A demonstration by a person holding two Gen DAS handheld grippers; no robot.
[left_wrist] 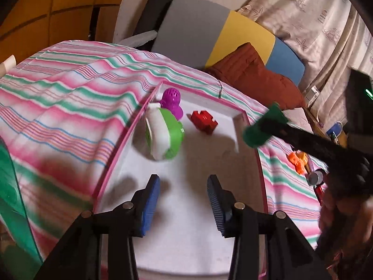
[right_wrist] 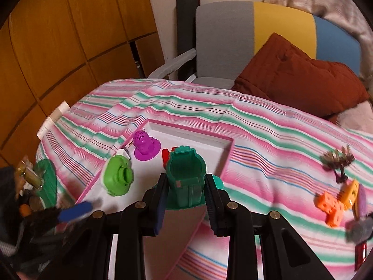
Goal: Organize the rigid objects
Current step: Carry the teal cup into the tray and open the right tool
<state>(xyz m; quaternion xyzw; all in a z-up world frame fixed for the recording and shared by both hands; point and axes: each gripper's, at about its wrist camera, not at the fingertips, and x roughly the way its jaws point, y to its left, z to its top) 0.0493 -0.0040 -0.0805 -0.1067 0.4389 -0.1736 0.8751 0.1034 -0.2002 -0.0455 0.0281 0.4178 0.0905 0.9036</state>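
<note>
Right gripper (right_wrist: 185,193): we clamp the dark green toy bin (right_wrist: 185,177) over the pink-rimmed tray (right_wrist: 227,156).
Left gripper (left_wrist: 184,186): our fingers spread wide, holding nothing.
Tray's far left: purple toy (right_wrist: 145,144), green-and-white toy (right_wrist: 117,175).

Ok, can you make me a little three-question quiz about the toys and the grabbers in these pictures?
1. True or false: the right gripper holds the dark green toy.
2. Which toy in the white tray lies beside the purple toy? A) light green toy B) orange block C) a spoon
3. Fill in: the left gripper is ____ with nothing between its pads.

Key: 1 true; 2 A; 3 open.
</note>
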